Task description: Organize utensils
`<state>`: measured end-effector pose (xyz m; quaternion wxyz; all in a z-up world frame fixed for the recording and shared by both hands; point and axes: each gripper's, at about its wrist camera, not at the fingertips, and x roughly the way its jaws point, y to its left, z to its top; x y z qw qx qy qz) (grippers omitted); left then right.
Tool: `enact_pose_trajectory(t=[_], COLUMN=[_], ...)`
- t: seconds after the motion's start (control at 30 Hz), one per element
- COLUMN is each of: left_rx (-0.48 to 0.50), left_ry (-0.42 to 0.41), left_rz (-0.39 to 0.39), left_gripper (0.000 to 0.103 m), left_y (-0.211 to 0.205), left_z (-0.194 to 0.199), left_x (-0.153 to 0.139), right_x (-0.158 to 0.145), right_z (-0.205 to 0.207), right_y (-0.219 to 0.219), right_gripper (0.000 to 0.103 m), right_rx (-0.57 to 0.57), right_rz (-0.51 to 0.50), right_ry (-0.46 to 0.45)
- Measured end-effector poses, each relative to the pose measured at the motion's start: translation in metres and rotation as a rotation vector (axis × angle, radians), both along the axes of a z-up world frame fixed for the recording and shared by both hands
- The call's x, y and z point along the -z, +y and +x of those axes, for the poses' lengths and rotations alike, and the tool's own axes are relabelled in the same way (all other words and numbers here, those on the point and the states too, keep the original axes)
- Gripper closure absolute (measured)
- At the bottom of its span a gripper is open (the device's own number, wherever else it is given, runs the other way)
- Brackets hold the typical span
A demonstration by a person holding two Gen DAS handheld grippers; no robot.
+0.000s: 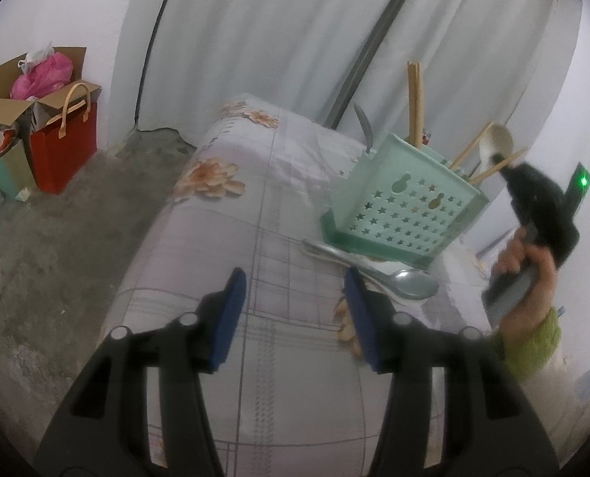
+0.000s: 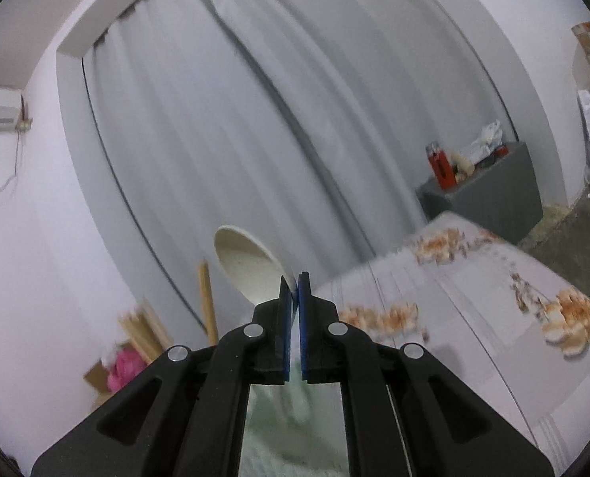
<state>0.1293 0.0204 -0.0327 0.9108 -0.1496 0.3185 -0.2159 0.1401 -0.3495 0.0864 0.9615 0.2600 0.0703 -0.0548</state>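
A bed [image 1: 279,214] draped in a floral sheet is used as the work surface, and a green star-punched utensil holder [image 1: 404,202] is stood on it so that chopsticks [image 1: 415,103] are kept upright. A metal spoon [image 1: 398,282] is left lying beside the holder's base, unsorted. The left tongs [image 1: 295,314] are held released above the sheet. A white spoon [image 2: 251,266] is clenched in the right tongs [image 2: 293,302] over the holder, apparently for dropping in.

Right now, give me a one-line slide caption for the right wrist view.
Right gripper pinching a white spoon by its edge, above the flowered bedsheet, gray curtain behind.
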Motion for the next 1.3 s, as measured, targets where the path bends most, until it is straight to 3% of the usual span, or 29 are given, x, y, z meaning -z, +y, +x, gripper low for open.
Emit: enact_pose_trajectory(t=[0.17,0.23,0.33,0.47,0.6,0.73,0.87,1.07,1.3], left_rx=[-0.002,-0.003,-0.002,0.01,0.031,0.059,0.1,0.161,0.182], left_ry=[-0.005,-0.013,-0.02,-0.025,-0.025,-0.031,-0.07,-0.142,-0.092], left_rz=[-0.009,-0.012,-0.017,-0.016,-0.017,0.005,0.083,0.19,0.21], left_gripper=[0.054,0.053,0.05,0.05,0.049,0.046,0.044,0.043,0.043], left_y=[0.003,0.004,0.004,0.0,-0.006,-0.017,-0.037,-0.069,-0.084], left_z=[-0.005,-0.008,-0.011,-0.014,-0.018,-0.022,-0.026,-0.03,-0.027], left_x=[-0.001,-0.003,-0.005,-0.006,-0.004,-0.001,0.001,0.002,0.017], right_x=[0.009,0.009,0.003,0.0,0.011,0.035,0.056,0.073,0.09], right_z=[-0.028,-0.039,-0.062,-0.089,-0.101,-0.097,-0.087,-0.073,-0.044], right_y=[0.003,0.002,0.0,-0.004,0.0,0.008,0.015,0.015,0.026], right_gripper=[0.095,0.08,0.069,0.063,0.058,0.056,0.053,0.051,0.052], right_rx=[-0.032,-0.036,-0.02,-0.014,-0.072,-0.146,-0.233,-0.342,-0.441], right_rz=[-0.016,-0.021,-0.035,-0.034,-0.033,-0.028,0.014,0.104,0.24], right_ry=[0.082,0.091,0.094,0.11,0.208,0.344,0.457,0.502,0.591])
